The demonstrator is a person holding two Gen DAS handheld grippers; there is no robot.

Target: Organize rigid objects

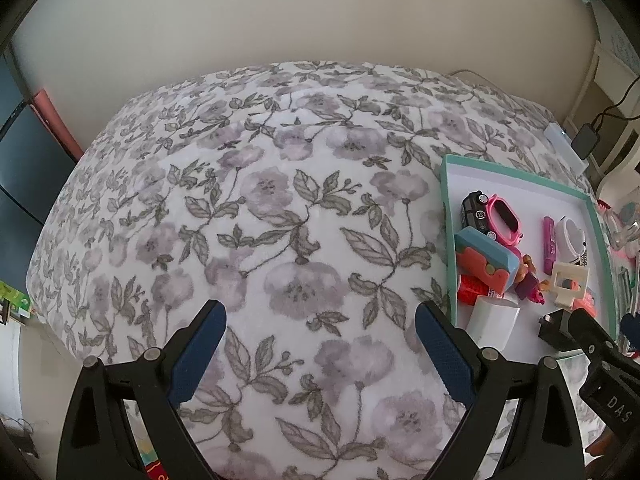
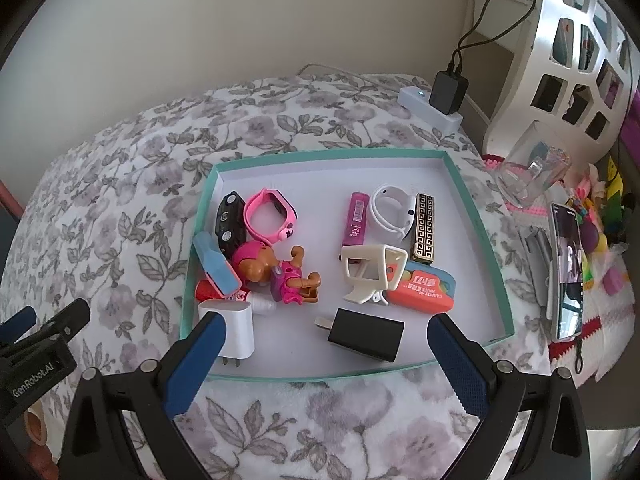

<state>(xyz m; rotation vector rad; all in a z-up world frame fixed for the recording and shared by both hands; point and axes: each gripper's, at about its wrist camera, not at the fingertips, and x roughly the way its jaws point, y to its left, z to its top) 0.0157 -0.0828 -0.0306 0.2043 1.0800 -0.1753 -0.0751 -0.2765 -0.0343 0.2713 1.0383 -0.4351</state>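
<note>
Both grippers, left (image 1: 320, 354) and right (image 2: 326, 364), gape wide, holding nothing. Right finger (image 2: 196, 364) hides part of the white charger (image 2: 236, 330) in the tray (image 2: 476, 236); beside it, a black charger (image 2: 366, 339).

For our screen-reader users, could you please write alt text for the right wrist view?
A teal-edged tray of small toys and gadgets sits on a floral blanket, with the right gripper open above its near edge. A black charger lies nearest, between the jaws.
</note>
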